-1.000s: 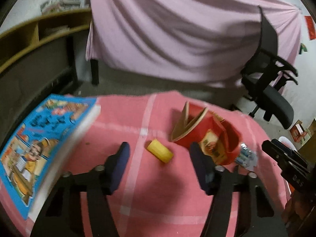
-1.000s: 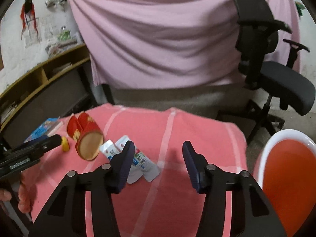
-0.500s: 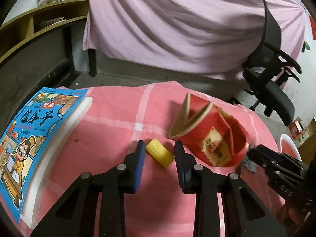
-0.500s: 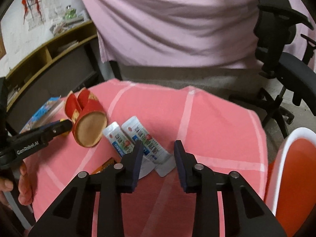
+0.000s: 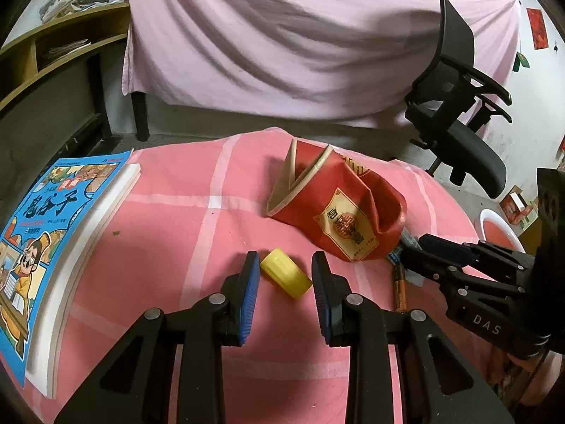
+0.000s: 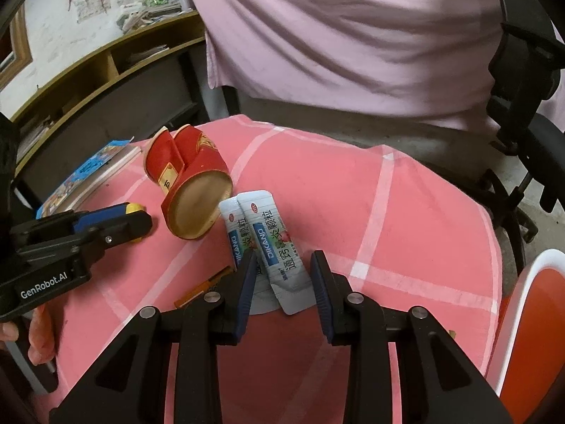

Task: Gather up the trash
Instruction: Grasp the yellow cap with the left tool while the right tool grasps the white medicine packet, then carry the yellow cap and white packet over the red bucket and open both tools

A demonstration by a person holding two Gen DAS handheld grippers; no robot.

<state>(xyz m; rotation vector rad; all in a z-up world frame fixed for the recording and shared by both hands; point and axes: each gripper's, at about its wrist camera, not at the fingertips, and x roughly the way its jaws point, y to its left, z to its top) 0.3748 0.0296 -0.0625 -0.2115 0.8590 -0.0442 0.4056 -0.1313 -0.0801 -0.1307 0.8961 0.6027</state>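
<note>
A yellow cap lies on the pink checked tablecloth, between the fingers of my left gripper; the jaws are partly closed around it with small gaps on both sides. A crushed red paper cup lies just beyond. My right gripper is partly closed around the near end of two white and blue sachets, with gaps at the sides. The cup and my left gripper also show in the right wrist view.
A blue picture book lies at the table's left edge. An orange battery lies by the right gripper's tips. A white bin with red liner stands right of the table. A black office chair stands beyond.
Both grippers have narrowed and moved forward and down: the left now brackets the yellow cap, the right now brackets the sachets.
</note>
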